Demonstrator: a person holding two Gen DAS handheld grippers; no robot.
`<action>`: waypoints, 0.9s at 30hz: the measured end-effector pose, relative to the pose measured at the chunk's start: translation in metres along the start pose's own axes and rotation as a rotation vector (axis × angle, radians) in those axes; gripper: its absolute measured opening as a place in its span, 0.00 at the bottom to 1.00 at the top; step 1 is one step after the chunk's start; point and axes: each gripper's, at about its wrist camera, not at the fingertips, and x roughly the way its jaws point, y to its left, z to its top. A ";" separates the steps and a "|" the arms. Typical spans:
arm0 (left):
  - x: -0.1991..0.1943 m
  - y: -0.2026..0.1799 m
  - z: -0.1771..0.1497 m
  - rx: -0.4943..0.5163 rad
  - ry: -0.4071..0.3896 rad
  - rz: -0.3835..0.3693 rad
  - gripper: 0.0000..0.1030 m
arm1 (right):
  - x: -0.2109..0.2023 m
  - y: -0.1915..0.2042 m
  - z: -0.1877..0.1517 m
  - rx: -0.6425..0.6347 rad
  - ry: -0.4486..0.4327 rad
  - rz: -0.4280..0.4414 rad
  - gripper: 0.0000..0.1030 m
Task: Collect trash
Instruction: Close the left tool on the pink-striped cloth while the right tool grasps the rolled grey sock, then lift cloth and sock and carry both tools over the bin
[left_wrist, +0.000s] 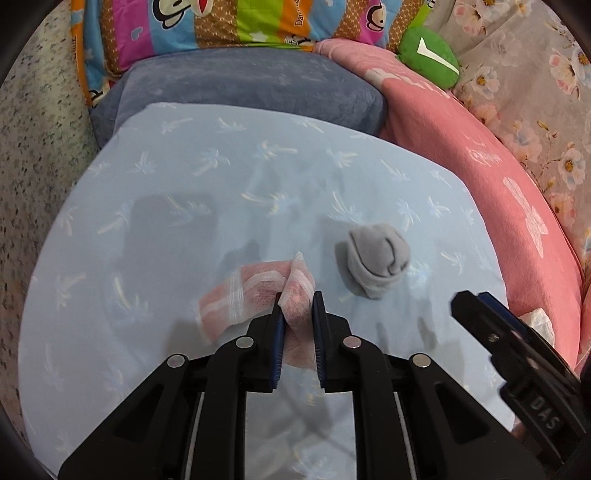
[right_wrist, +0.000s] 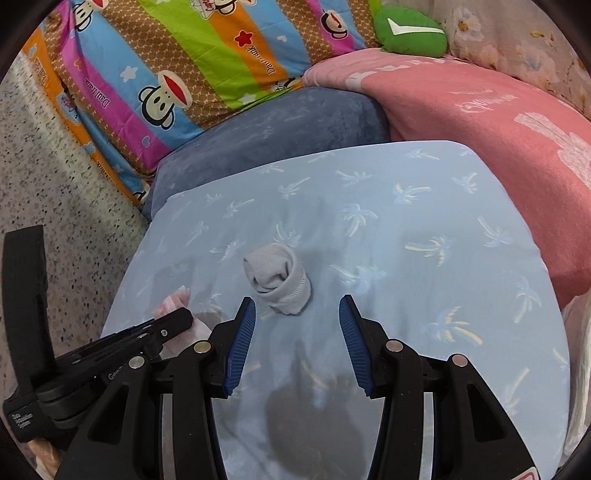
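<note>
Sock one, the pink sock (left_wrist: 255, 299), is pinched in our left gripper (left_wrist: 298, 306): jaws narrow, blue pads pressing a bunched fold of it, the rest trailing left onto the light blue sheet (left_wrist: 258, 177). We use that pink sock as landmark. Just right of it and a little farther from us lies the grey sock ball (left_wrist: 373, 258), rolled up, free on the sheet, touching nothing else.

Our right gripper (right_wrist: 297, 314) stands about half open with nothing between the pads; in the right wrist view the grey sock ball (right_wrist: 280, 280) sits just ahead of the gap, slightly toward the left finger, not yet inside. The left gripper shows at that view's lower left with a bit of pink poking out.

Beyond the pink sock: blue-grey cushion (left_wrist: 236, 88), then the striped cartoon quilt (left_wrist: 229, 22). Off to the right, pink blanket (left_wrist: 480, 147) and a green plush (left_wrist: 428, 55).

Progress, as we judge it: one item gripped, second lined up but ungripped, nothing deposited (no bin visible in either view). White crumpled thing (left_wrist: 539, 321) at the blanket edge may be trash too; can't tell.
</note>
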 end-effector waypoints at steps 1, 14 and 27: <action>-0.001 0.002 0.002 0.007 -0.006 0.003 0.14 | 0.006 0.004 0.004 -0.006 0.003 -0.002 0.46; -0.004 0.009 0.017 0.058 -0.037 0.018 0.14 | 0.066 0.019 0.016 -0.013 0.062 -0.032 0.45; -0.018 -0.011 0.015 0.102 -0.062 -0.010 0.14 | 0.019 0.013 0.008 -0.010 -0.007 -0.016 0.17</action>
